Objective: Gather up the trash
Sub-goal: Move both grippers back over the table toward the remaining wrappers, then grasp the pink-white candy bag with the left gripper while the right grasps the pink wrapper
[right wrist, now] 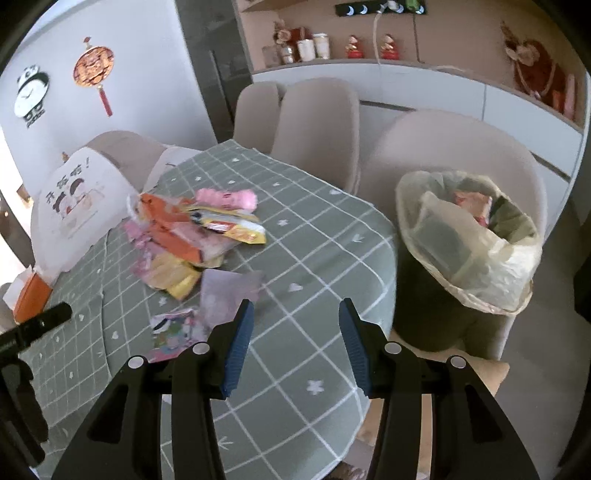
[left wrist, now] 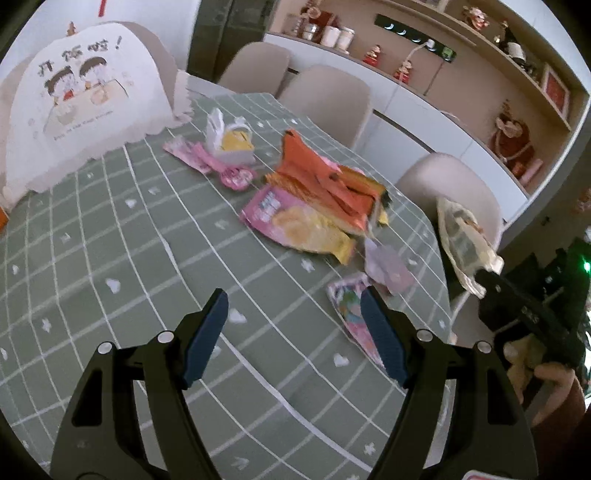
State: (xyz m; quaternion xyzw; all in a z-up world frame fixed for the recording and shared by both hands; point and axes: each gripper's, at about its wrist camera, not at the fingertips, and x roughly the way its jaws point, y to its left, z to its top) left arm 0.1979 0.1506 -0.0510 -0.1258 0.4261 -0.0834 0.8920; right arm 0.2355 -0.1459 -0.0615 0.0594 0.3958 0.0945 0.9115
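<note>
The black left gripper with blue pads (left wrist: 293, 325) is held wide open and empty above the green checked tablecloth (left wrist: 110, 240), just near of a colourful cartoon wrapper (left wrist: 351, 306). The right gripper (right wrist: 295, 332) is likewise spread wide, gripping nothing. Crumpled orange, pink and yellow snack wrappers (right wrist: 184, 236) are heaped at centre table, and a plastic-lined bin (right wrist: 465, 251) is seen off the right edge.

one bin (right wrist: 469, 258), four chairs (right wrist: 317, 125), several wrappers (left wrist: 306, 218)

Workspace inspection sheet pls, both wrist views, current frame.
Surface: green checked tablecloth over a rounded table.
Job's things: loose wrappers, orange packet, pink-yellow pouch, colourful wrapper nearest; lined trash bin on a chair beside the table, already holding trash.
Clutter: printed food cover, orange box.
Grippers: left gripper and right gripper open, holding nothing.
Cables: white cord up to the wall strip.
Surroundings: beige chairs, shelf figurines.
</note>
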